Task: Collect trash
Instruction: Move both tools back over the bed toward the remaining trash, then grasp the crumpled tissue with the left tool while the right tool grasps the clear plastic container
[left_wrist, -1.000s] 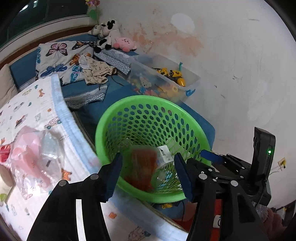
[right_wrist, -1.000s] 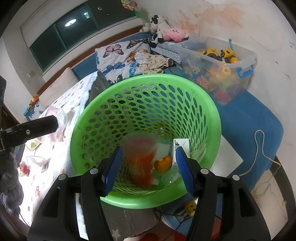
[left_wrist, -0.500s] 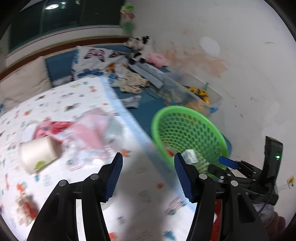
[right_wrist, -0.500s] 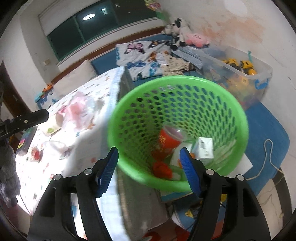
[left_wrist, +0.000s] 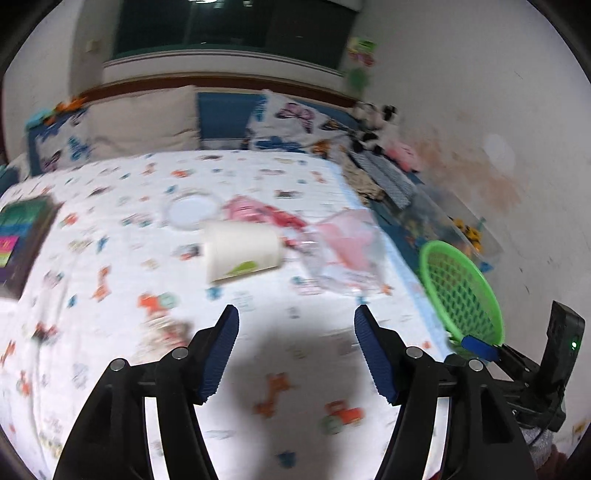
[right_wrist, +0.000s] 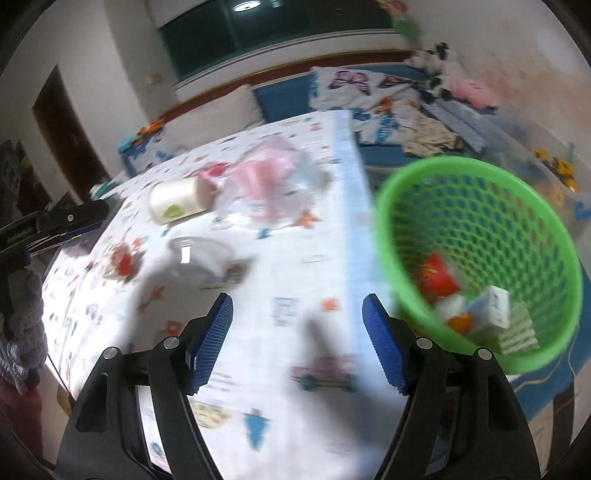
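Both my tongs empty, jaws opening: left gripper (left_wrist: 295, 325) over the bedsheet (left_wrist: 110, 266), right gripper (right_wrist: 297, 314) beside the green basket (right_wrist: 480, 170). Blurred, probably a paper cup (left_wrist: 242, 247) ahead.

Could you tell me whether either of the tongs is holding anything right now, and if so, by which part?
Nothing is held. The left tongs and right tongs are both empty, jaws opening over the patterned sheet.
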